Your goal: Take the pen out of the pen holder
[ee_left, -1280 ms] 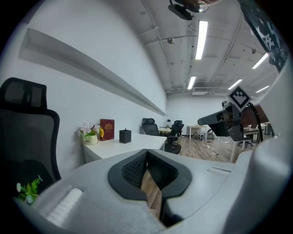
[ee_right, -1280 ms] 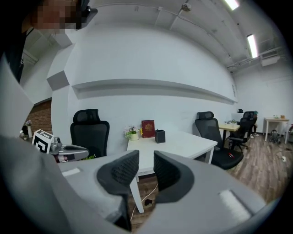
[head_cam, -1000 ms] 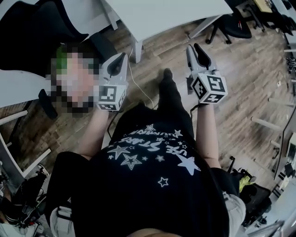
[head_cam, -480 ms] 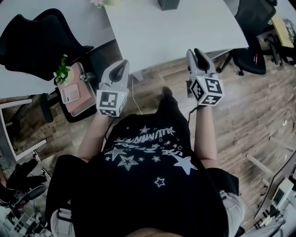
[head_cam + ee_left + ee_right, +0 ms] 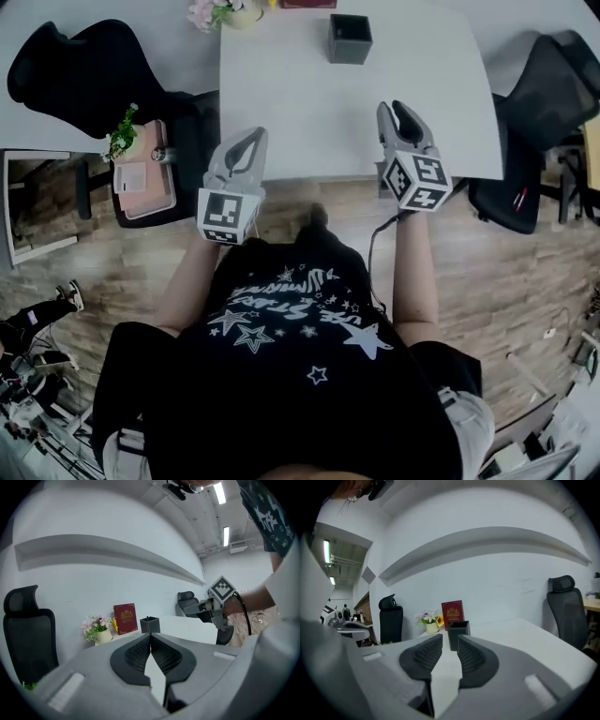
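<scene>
A dark square pen holder [image 5: 350, 38] stands at the far side of the white table [image 5: 309, 122]; no pen can be made out in it. Both grippers hover over the table's near edge, well short of the holder. My left gripper [image 5: 251, 135] has its jaws touching at the tips with nothing between them, and in the left gripper view the pen holder [image 5: 149, 625] sits just beyond the left gripper [image 5: 150, 635]. My right gripper [image 5: 395, 106] is open and empty. In the right gripper view the pen holder [image 5: 458, 635] shows through the gap of the right gripper [image 5: 450, 638].
A red book [image 5: 453, 613] and a pot of flowers [image 5: 427, 620] stand behind the holder by the wall. Black office chairs flank the table at the left [image 5: 84, 75] and right [image 5: 544, 89]. A pink stand [image 5: 145, 178] with small items sits left of the table.
The view has swung from the wooden floor up to the table. Both grippers now reach over the table's near edge, and the pen holder has come into sight.
</scene>
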`<action>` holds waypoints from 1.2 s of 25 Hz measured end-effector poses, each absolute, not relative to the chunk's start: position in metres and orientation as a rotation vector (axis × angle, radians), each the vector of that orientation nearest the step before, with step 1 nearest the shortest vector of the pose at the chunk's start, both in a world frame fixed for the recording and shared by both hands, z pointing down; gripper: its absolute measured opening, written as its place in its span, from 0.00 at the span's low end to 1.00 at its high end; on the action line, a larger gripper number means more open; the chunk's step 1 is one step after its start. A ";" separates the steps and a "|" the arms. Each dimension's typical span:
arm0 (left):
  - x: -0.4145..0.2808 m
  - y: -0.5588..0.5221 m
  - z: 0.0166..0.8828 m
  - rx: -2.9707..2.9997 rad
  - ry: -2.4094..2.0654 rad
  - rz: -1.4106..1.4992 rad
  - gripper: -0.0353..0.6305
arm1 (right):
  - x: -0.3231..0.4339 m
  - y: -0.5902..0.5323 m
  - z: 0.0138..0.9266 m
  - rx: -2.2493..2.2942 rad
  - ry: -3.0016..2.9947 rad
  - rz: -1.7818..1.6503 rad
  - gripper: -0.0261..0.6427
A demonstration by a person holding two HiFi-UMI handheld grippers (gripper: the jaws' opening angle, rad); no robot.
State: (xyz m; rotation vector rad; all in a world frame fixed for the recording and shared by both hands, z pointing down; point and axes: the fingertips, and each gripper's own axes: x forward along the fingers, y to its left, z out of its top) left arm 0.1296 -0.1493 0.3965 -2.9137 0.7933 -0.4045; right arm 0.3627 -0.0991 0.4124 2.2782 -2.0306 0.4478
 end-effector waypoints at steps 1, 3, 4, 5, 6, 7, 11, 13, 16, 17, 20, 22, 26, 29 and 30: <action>0.135 -0.152 0.397 -2.905 0.818 -0.414 0.07 | 0.369 -0.111 0.411 2.250 -2.051 0.437 0.20; 0.142 -0.158 0.397 -2.889 0.876 -0.433 0.07 | 0.379 -0.136 0.409 2.193 -2.090 0.414 0.20; 0.145 -0.162 0.398 -2.880 0.909 -0.443 0.07 | 0.382 -0.148 0.409 2.165 -2.109 0.403 0.20; 0.146 -0.166 0.398 -2.871 0.944 -0.453 0.07 | 0.385 -0.161 0.409 2.137 -2.127 0.395 0.20; 0.148 -0.170 0.399 -2.863 0.975 -0.462 0.07 | 0.387 -0.173 0.409 2.112 -2.142 0.389 0.20; 0.150 -0.173 0.399 -2.858 0.998 -0.469 0.07 | 0.389 -0.185 0.409 2.091 -2.155 0.385 0.20; 0.152 -0.186 0.402 -2.839 1.082 -0.498 0.07 | 0.386 -0.228 0.414 1.987 -2.199 0.372 0.28; 0.145 -0.193 0.405 -2.826 1.142 -0.517 0.07 | 0.380 -0.248 0.417 1.936 -2.196 0.339 0.28; 0.135 -0.205 0.410 -2.809 1.214 -0.541 0.07 | 0.376 -0.273 0.419 1.910 -2.173 0.295 0.28; 0.133 -0.207 0.411 -2.804 1.233 -0.550 0.07 | 0.376 -0.280 0.420 1.907 -2.172 0.293 0.28; 0.129 -0.213 0.417 -2.794 1.267 -0.579 0.07 | 0.375 -0.295 0.425 1.889 -2.170 0.312 0.28; 0.127 -0.216 0.420 -2.791 1.285 -0.588 0.07 | 0.372 -0.302 0.431 1.863 -2.169 0.330 0.28; 0.124 -0.222 0.423 -2.788 1.308 -0.593 0.07 | 0.363 -0.310 0.438 1.816 -2.161 0.341 0.26; 0.125 -0.225 0.424 -2.788 1.314 -0.595 0.07 | 0.362 -0.312 0.445 1.804 -2.126 0.364 0.20; 0.125 -0.226 0.425 -2.788 1.317 -0.595 0.07 | 0.363 -0.312 0.447 1.800 -2.114 0.375 0.20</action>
